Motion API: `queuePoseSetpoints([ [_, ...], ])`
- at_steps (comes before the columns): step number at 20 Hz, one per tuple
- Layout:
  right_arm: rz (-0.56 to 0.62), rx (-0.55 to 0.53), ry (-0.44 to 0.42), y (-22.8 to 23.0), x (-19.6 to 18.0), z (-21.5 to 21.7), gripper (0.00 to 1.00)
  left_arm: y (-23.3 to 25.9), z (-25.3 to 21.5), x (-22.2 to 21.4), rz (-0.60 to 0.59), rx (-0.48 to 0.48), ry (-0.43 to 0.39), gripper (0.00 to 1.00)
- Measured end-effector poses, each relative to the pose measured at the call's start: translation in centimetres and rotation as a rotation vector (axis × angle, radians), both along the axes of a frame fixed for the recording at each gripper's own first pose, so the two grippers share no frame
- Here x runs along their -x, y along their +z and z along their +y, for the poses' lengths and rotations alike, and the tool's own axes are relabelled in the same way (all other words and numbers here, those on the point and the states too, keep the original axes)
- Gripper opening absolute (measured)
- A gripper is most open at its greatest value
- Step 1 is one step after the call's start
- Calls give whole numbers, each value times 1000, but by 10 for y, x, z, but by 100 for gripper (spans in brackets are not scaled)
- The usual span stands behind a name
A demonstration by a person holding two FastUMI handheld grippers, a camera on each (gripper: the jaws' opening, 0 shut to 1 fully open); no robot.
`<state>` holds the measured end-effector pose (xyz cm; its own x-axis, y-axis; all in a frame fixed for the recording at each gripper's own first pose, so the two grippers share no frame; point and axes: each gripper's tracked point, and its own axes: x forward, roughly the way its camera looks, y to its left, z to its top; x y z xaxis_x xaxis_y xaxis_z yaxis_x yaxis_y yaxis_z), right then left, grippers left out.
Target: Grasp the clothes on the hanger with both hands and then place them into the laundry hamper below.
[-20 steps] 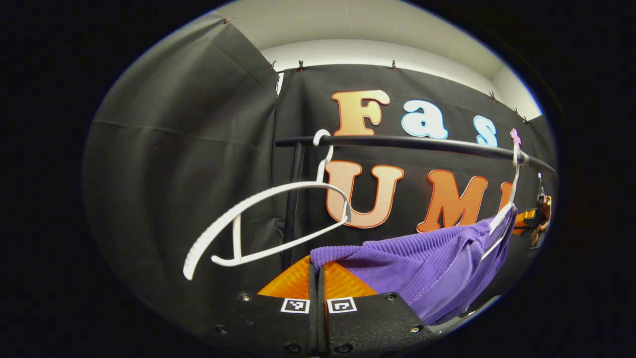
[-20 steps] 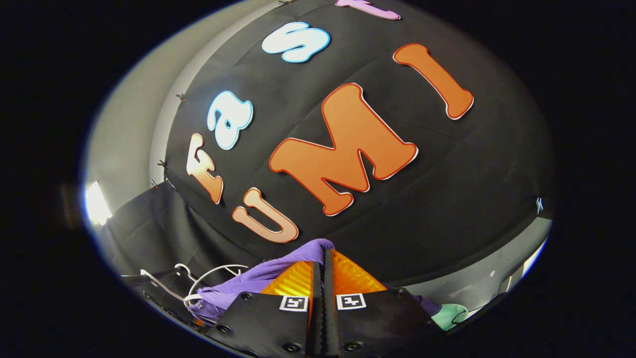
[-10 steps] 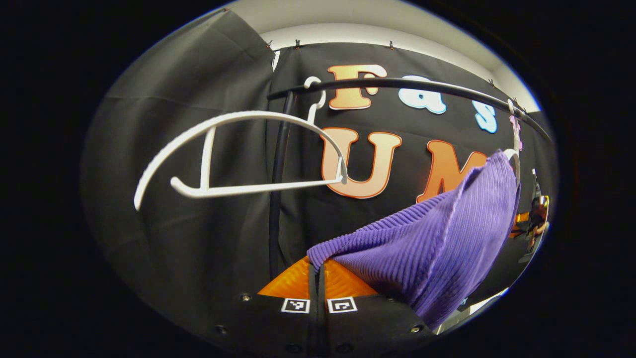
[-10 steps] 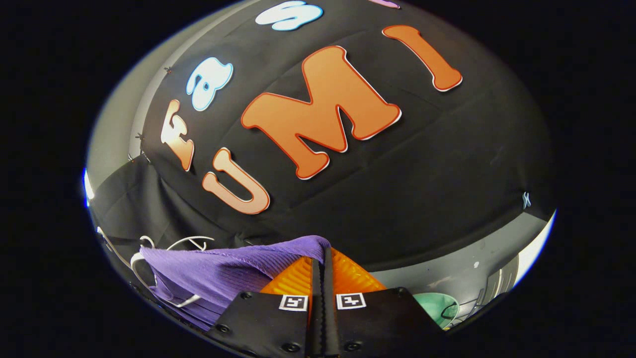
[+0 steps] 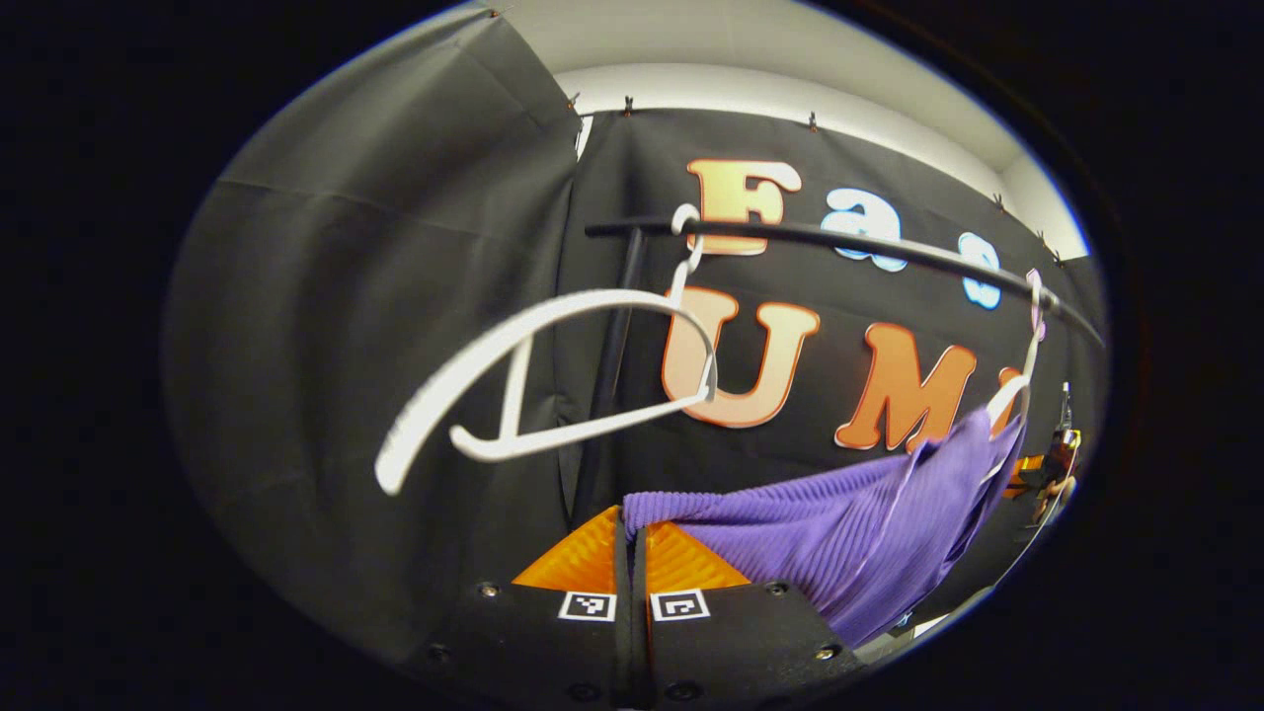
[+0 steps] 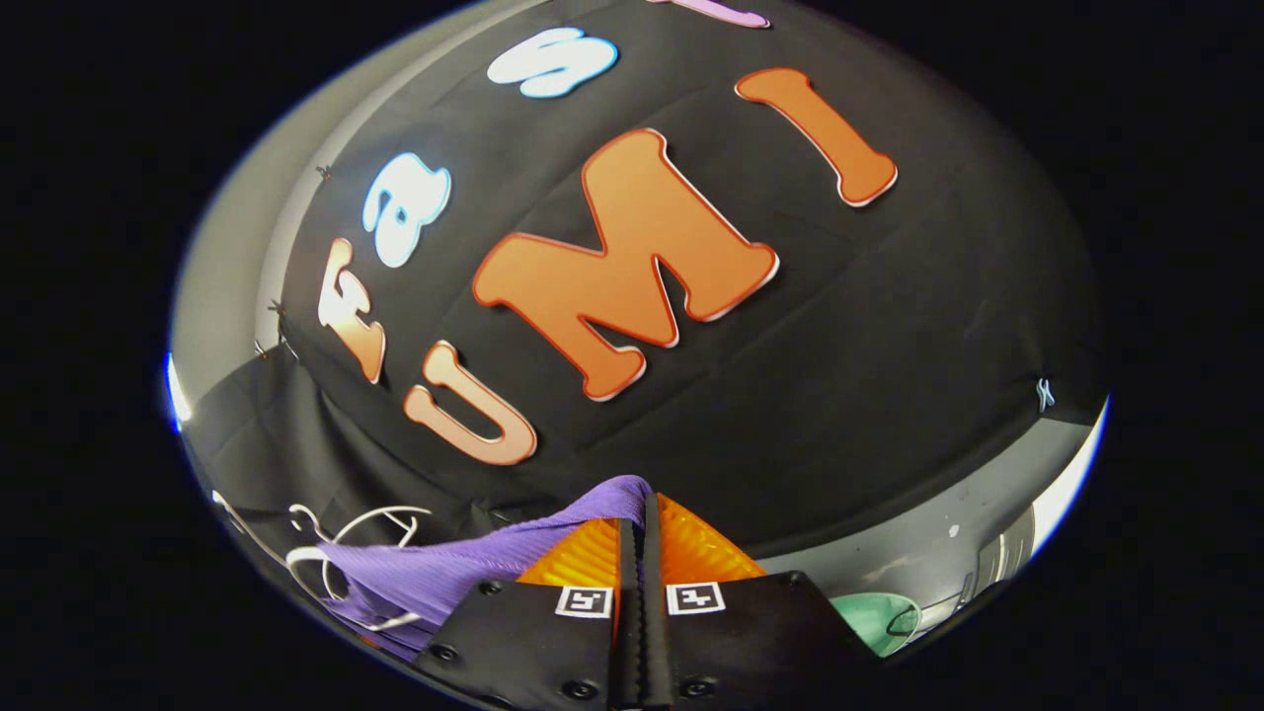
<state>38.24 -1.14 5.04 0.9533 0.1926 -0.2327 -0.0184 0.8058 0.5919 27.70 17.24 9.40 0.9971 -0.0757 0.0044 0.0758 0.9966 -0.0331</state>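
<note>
**Purple knit stretched between two grippers**

Purple ribbed cloth, the garment [image 5: 859, 533], hangs taut in the air, well up by the rail and nowhere near a hamper. In the left gripper view the left gripper [image 5: 632, 528] has its jaws pinched tight on one corner, and the cloth runs off to the right, where a white hanger [image 5: 1007, 400] is caught at its far end under the black rail [image 5: 849, 242]. An empty white hanger [image 5: 553, 375] dangles off the same rail, tilted. In the right gripper view the right gripper [image 6: 637, 523] clamps the other end of the garment [image 6: 444, 578], jaws closed on the fold.
</note>
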Motion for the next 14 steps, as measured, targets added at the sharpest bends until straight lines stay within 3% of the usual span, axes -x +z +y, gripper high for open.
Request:
queuePoseSetpoints([
  [4,-113,39,36,60,-2,8,6,66,-4,11,-91,-1,-43,0],
  [7,-152,23,83,80,6,14,6,111,-6,26,-166,-28,-82,0],
  [12,-187,-12,167,93,14,34,6,170,-1,28,-310,-280,-37,0],
  [14,-201,-10,160,101,11,30,6,173,-6,21,-305,-315,-34,0],
])
